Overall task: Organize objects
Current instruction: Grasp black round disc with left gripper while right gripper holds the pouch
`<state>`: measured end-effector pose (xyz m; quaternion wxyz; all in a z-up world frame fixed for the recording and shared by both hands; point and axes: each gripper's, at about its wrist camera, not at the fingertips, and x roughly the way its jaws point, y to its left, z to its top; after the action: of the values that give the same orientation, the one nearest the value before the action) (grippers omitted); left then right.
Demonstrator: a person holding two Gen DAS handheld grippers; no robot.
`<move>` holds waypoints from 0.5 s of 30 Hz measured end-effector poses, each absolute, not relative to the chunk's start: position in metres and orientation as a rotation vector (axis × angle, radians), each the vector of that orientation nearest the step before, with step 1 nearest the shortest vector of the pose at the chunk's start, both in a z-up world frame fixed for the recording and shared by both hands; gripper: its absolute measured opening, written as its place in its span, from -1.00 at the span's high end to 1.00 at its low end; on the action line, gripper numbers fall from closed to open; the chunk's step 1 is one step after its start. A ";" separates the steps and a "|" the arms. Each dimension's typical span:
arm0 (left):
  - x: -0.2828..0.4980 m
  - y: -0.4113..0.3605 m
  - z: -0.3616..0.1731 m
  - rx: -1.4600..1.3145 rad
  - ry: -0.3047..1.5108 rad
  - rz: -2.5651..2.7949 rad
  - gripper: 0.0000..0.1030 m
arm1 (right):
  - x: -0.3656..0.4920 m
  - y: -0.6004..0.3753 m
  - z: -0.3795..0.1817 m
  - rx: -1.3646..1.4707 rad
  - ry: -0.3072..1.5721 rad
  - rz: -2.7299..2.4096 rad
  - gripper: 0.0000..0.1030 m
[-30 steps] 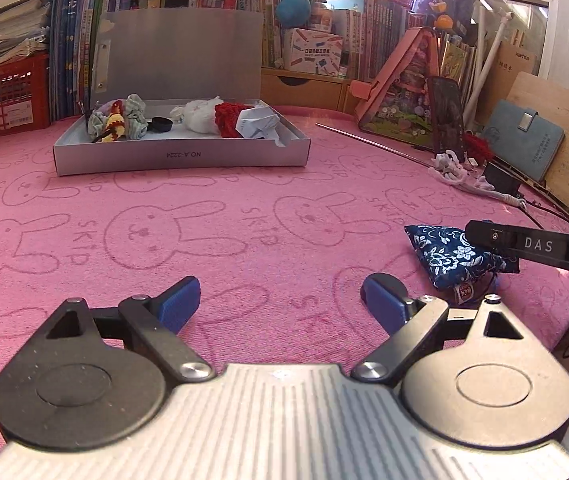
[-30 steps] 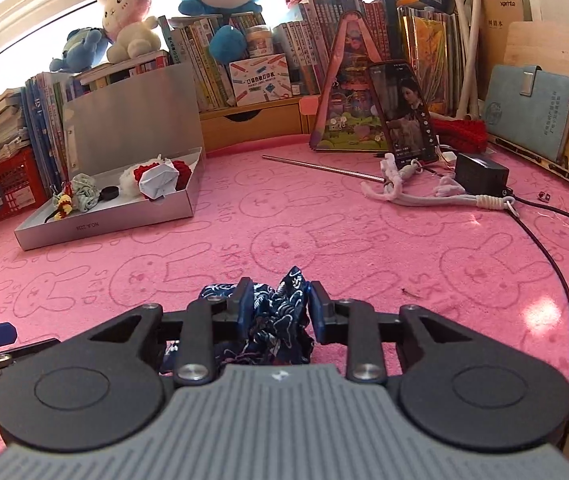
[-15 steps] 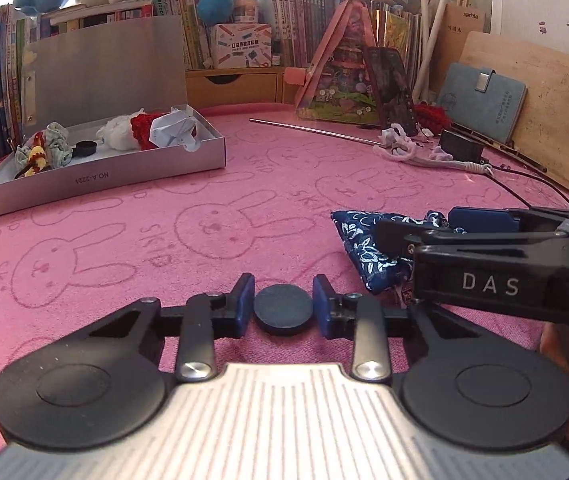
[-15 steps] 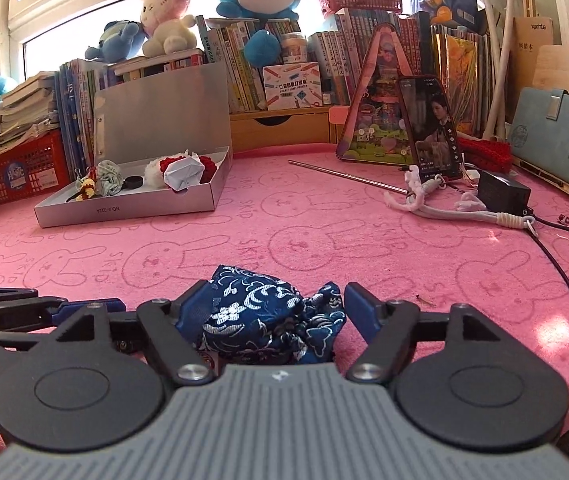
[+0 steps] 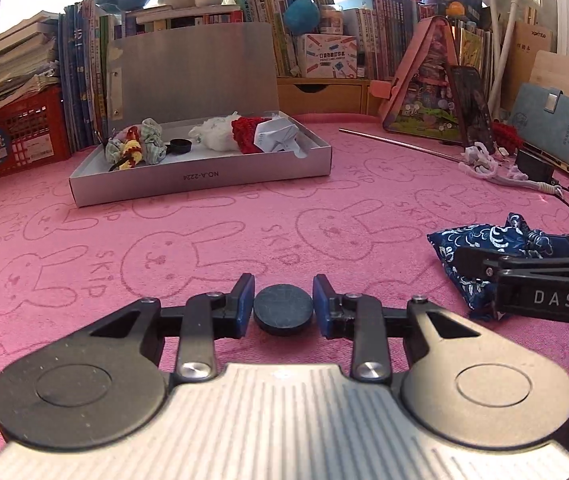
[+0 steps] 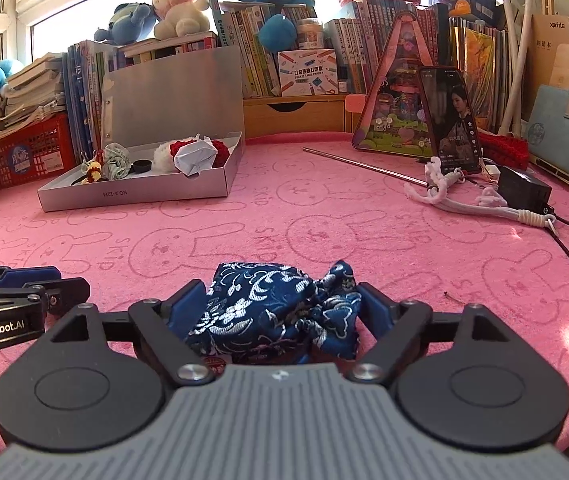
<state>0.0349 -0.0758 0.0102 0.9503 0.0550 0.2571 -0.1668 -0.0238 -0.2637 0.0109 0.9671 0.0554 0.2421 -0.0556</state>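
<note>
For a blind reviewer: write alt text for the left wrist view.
The left gripper pinches a small black disc just above a pink bunny-print cloth. Beyond lies an open grey box of small items; at right, the right gripper meets a blue patterned pouch.

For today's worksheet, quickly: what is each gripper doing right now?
Left gripper: closed on the black disc.
Right gripper: open around the blue pouch.

Pink bunny cloth [image 5: 212,232] w/ grey box [image 5: 204,176], blue pouch [image 6: 280,308], metal rod [image 6: 364,166], white cord [image 6: 480,208].
</note>
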 end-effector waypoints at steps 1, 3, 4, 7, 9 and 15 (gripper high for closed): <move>0.035 -0.071 0.011 0.107 0.522 -0.321 0.28 | -0.023 -0.262 0.010 0.124 0.499 -0.095 -0.70; 0.035 -0.062 0.012 0.103 0.527 -0.294 0.28 | -0.021 -0.256 0.007 0.121 0.507 -0.080 -0.70; 0.034 -0.060 0.011 0.101 0.529 -0.281 0.28 | -0.020 -0.252 0.007 0.114 0.510 -0.070 -0.70; 0.031 -0.054 0.010 0.100 0.527 -0.242 0.28 | -0.019 -0.242 0.008 0.120 0.511 -0.024 -0.69; 0.029 -0.053 0.010 0.106 0.523 -0.231 0.28 | -0.018 -0.236 0.010 0.126 0.502 0.005 -0.69; 0.027 -0.051 0.008 0.111 0.524 -0.212 0.20 | -0.016 -0.218 0.013 0.047 0.477 -0.010 -0.72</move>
<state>0.0275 -0.0513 0.0077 0.9588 0.0546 0.2584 -0.1046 -0.0164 -0.2175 0.0130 0.9714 0.0231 0.2365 -0.0049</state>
